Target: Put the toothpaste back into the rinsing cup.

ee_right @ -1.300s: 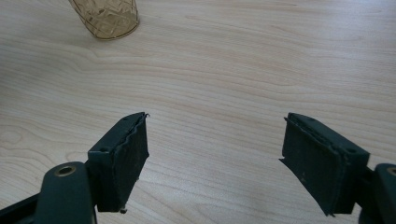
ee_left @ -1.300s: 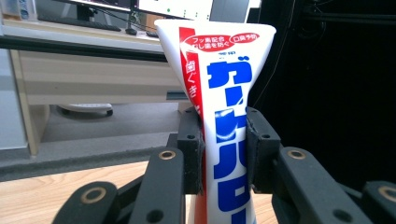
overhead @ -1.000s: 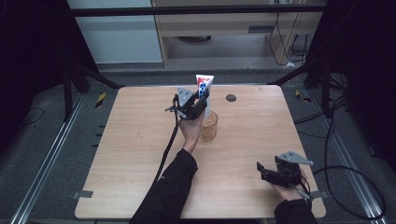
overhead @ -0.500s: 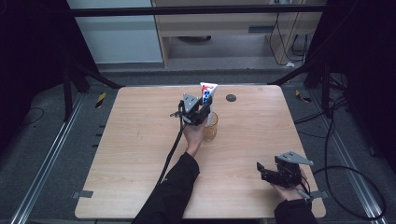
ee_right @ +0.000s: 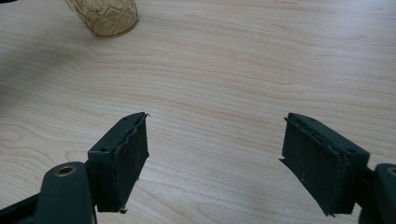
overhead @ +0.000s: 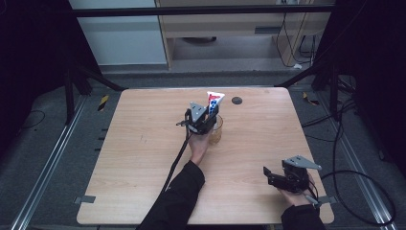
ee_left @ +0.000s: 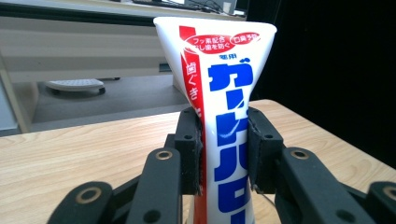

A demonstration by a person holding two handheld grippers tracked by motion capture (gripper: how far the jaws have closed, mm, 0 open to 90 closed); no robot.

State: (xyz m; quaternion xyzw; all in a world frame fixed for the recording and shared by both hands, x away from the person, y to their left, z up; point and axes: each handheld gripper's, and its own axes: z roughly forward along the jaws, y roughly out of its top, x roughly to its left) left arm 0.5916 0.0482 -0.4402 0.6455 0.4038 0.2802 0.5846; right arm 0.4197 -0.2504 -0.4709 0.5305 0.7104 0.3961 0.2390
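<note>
White toothpaste tube [overhead: 215,99] with blue and red print: stands upright, crimped end up, pinched across its middle by the left gripper [overhead: 209,118], whose pads press flat on both faces in the left gripper view. It sits mid-table, nearer the far edge, directly over the amber glass [overhead: 216,137].

Amber glass, patterned: upright on the wooden table [overhead: 143,143], touching or just under the left gripper (the tube's lower end is hidden, so I cannot tell whether it is inside yet).

Change noted: compared with a second ago the tube has sunk and drawn toward the glass; judged, the tube is being stood in the glass, with release left to do.

Right gripper [overhead: 269,176]: near the right corner of the near edge, jaws spread and bare.

Dark round disc [overhead: 236,100]: at the far edge, unused.
</note>
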